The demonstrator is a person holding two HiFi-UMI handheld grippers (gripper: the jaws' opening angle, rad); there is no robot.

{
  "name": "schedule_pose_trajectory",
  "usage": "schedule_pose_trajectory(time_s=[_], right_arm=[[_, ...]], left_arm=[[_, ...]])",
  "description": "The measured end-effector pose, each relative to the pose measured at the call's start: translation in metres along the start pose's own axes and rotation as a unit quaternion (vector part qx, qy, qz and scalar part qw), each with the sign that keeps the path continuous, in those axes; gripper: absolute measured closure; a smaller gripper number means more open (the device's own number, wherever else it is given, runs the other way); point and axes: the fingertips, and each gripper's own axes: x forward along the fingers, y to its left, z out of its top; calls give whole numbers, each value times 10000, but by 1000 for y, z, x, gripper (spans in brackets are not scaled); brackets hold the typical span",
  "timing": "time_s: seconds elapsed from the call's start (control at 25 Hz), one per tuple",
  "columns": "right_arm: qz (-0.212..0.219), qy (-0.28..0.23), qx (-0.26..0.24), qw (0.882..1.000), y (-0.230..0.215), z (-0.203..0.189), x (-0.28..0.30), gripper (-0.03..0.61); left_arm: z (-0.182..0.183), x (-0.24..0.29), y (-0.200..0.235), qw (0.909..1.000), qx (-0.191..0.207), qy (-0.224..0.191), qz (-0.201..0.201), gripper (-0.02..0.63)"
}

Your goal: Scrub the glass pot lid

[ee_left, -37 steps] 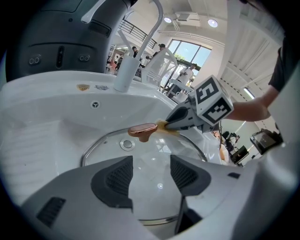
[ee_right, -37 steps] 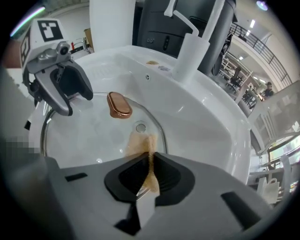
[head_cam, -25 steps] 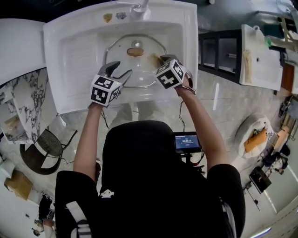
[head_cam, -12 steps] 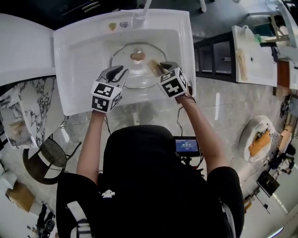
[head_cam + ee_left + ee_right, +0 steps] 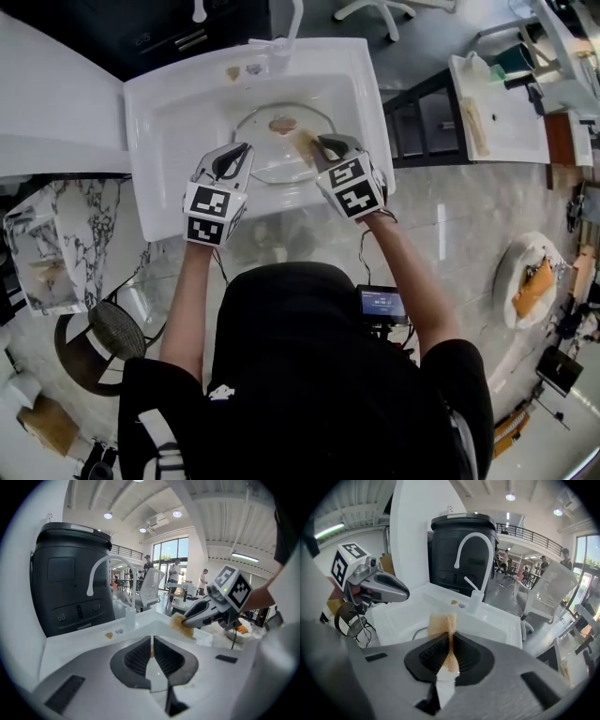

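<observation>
Left gripper (image 5: 242,150) (jaws just closed together, empty); right gripper (image 5: 325,142) clamped on sponge (image 5: 305,146); glass pot lid (image 5: 270,155) lies mid-sink (image 5: 159,192).

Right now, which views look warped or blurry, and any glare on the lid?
Head view: sharp, edges bowed; lid faint against white sink, no strong glare. Left gripper view: fisheye, black corners, bright windows. Right gripper view: same warp, sponge between jaws soft.

The scene is being lit brightly and evenly by ceiling lamps (image 5: 108,515) and by daylight through tall windows (image 5: 176,552). The white sink (image 5: 169,122) is being washed out by glare. Both gripper views are being bent and darkened at their edges.
</observation>
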Motion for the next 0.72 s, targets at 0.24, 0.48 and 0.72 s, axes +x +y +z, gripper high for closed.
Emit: schedule_pose_trajectory(time_s=[0.24, 0.48, 0.72], right_arm=[[-193, -819, -14, 9965, 18, 44, -36, 560], [-420, -1576, -17, 9866, 31, 86, -78, 560], [-543, -2023, -85, 9778, 38, 109, -111, 560]], left_arm=[[36, -39, -3, 9979, 131, -636, 55, 595], [81, -83, -7, 9891, 274, -1434, 197, 595], [121, -118, -21, 9758, 435, -2138, 159, 595]])
